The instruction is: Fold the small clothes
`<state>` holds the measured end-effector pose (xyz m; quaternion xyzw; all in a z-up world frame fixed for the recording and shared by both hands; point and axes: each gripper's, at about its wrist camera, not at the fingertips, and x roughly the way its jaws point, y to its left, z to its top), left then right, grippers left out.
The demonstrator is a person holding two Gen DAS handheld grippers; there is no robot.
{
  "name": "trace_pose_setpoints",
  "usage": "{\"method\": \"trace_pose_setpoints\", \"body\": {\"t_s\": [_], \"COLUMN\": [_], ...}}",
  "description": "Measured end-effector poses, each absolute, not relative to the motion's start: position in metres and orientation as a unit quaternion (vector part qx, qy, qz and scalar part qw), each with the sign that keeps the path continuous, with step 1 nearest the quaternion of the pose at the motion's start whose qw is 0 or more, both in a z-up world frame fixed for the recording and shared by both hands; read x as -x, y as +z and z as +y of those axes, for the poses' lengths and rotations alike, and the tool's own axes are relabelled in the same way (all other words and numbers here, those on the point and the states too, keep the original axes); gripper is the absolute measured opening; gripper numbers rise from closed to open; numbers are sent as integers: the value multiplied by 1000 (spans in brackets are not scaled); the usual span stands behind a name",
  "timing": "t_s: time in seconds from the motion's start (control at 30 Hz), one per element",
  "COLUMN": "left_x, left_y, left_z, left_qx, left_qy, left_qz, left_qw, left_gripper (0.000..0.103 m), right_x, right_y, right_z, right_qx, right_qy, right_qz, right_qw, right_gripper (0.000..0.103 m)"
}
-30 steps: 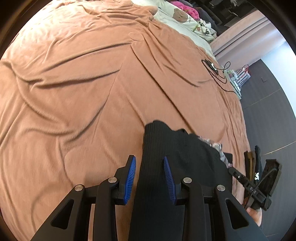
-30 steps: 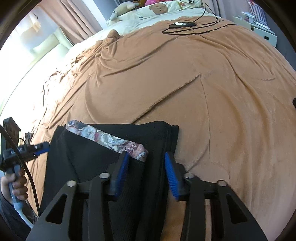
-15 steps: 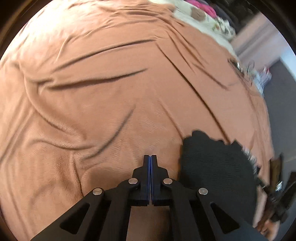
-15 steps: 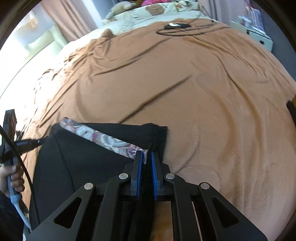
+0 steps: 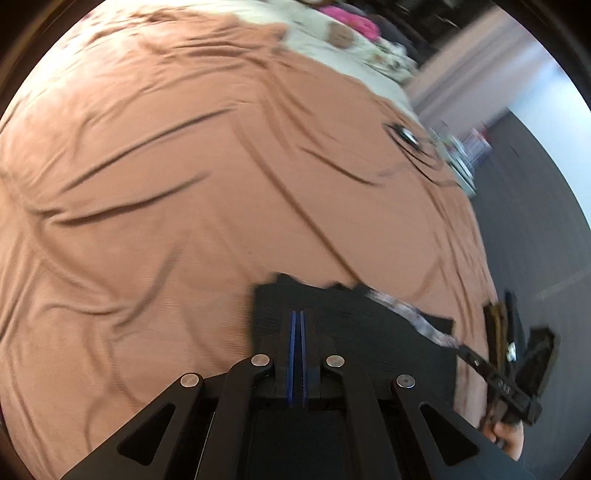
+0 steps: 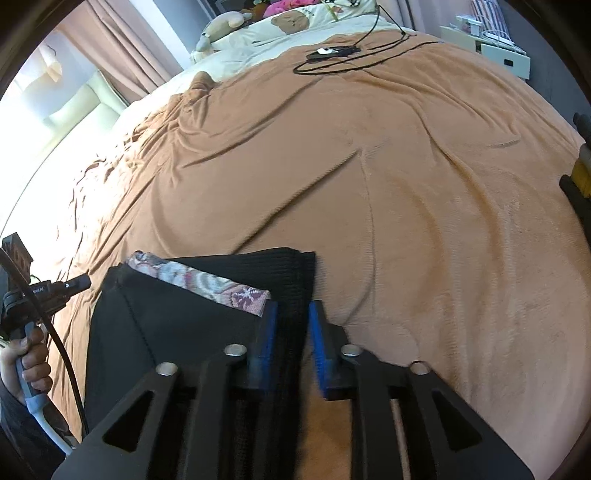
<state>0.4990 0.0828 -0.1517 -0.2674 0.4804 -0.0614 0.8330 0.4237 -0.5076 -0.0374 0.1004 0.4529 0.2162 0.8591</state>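
A black ribbed garment (image 6: pixel 184 332) lies folded on the brown blanket (image 6: pixel 406 184), with a patterned floral band (image 6: pixel 207 282) across its top fold. My right gripper (image 6: pixel 293 306) straddles the garment's right edge. Its jaws are opening, and the black cloth runs between the blue pads (image 6: pixel 267 332) without being pinched. In the left wrist view the same garment (image 5: pixel 351 321) sits low in the middle. My left gripper (image 5: pixel 297 314) hovers over its left part, shut with nothing visibly caught between the pads. The picture there is blurred.
A black cable and small device (image 6: pixel 332 53) lie at the far end of the blanket. Cream bedding with a bear print (image 6: pixel 291 22) and soft toys sit beyond it. A hand (image 6: pixel 33 365) holds the other gripper's handle at the left. A white cabinet (image 6: pixel 495 48) stands far right.
The left gripper shut, swung off the garment over bare blanket, then came back over the black cloth. The right gripper closed on the garment's edge and has parted again.
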Motion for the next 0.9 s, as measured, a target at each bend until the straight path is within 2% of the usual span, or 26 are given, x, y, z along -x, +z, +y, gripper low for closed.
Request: {"method": "trace_pose_setpoints", "body": {"t_s": [0.07,0.3,0.4,0.77,0.8,0.87,0.9], "left_x": [-505,-528,-545,-583,-584,-579,-577], "left_y": [-152,-167,-176,-197,-196,-189,-186], "left_z": [58,2,-10,-23,-23,-20,-18], "left_qx": [246,172,160,162,164,165,166], "left_qy": [-92,-134,-133,-124,-123,-126,-127], "left_qz": [489,523,536,550,551,550,548], "left_qw": [832,824,818,810,809,809,810], "left_gripper": [0,0,0,0,0,0,0], "right_x": [-422,-420,-419,-430,-432,-437,-439], "right_y": [-39,-37,-38,-61,-62,-64,-64], "right_z": [-511,-526,-523,-507,-509,-517,-522], "right_qx": [-112,-139,-136,-130,-134,-143,-156], "right_qy": [221,225,237,250,251,251,257], "right_qz": [453,444,450,493,493,498,500], "right_qw": [857,856,850,823,822,817,812], "right_gripper": [44,46,50,50,49,37,36]}}
